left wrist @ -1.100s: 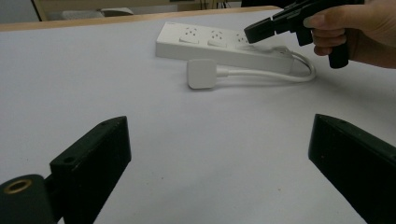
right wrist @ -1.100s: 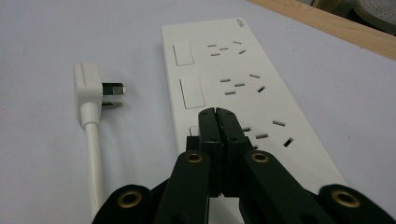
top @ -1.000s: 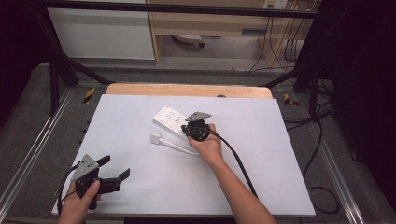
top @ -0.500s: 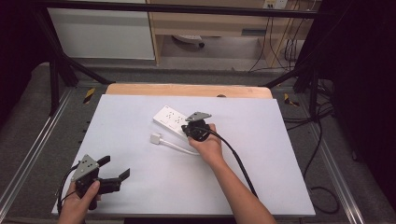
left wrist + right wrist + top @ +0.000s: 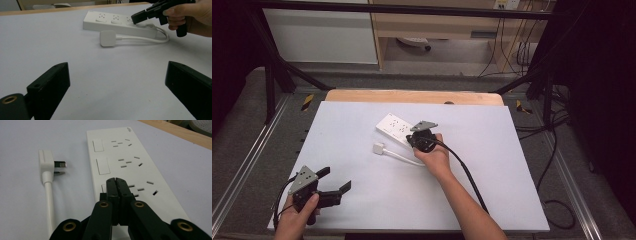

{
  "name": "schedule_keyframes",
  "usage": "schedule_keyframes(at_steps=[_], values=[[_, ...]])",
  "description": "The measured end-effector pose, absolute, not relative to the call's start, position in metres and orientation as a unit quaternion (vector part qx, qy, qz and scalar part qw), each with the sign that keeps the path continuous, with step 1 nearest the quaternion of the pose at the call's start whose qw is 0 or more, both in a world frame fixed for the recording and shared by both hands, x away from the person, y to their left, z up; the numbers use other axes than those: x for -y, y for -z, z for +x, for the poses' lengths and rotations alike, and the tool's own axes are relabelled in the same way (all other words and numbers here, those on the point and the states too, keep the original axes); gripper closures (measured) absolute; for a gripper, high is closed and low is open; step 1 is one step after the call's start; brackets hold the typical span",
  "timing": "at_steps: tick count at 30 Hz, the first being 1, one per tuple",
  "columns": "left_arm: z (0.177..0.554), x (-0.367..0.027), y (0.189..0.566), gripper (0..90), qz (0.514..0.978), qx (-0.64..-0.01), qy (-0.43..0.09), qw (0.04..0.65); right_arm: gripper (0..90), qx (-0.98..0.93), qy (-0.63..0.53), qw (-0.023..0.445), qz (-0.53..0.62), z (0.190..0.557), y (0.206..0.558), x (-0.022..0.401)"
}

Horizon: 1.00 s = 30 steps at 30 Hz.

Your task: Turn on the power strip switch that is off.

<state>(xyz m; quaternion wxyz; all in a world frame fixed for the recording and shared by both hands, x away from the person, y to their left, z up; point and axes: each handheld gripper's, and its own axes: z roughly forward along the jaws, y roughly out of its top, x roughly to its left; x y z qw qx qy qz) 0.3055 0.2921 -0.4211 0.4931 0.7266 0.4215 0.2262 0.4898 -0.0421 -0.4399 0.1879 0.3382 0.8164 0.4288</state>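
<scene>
Right gripper view: right tongs (image 5: pixel 115 181) clenched w/ nothing between them, tips pressed together and set on the near rocker switch (image 5: pixel 104 188) of the white power strip (image 5: pixel 125 170). Looks like the job in hand is pressing that switch w/ the shut tips. The two switches farther along the strip sit untouched; can't tell from here which way any of them is flipped.

High view: strip (image 5: pixel 394 128) lies angled at mid-surface, far of centre, on the white surface (image 5: pixel 512 170). Right tongs (image 5: pixel 412 140) come at its near-right end, hand wrapped round the handle. Plug (image 5: pixel 378 148) of the strip's own cord lies loose just near-left of the strip, not inserted anywhere.

Left gripper view: left tongs (image 5: pixel 117 82) released, jaws wide apart, nothing in them, parked at the near-left corner of the surface, well apart from the strip (image 5: pixel 117 22) and plug (image 5: pixel 108 38).

Progress, my read: approach done, tips on the switch; the press itself may be underway or just about to land. Left to do: finish the press, poss. the other two switches, then lift off. Plug not being handled by either hand atm.
</scene>
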Motion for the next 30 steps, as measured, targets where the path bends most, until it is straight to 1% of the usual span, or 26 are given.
schedule_keyframes(at_steps=[30], values=[[0.3053,-0.2912,0.4219,6.0,0.728,-0.422,-0.222,0.493,90.0,-0.816,-0.433,0.195,0.330,0.4878,0.4428,0.0433]])
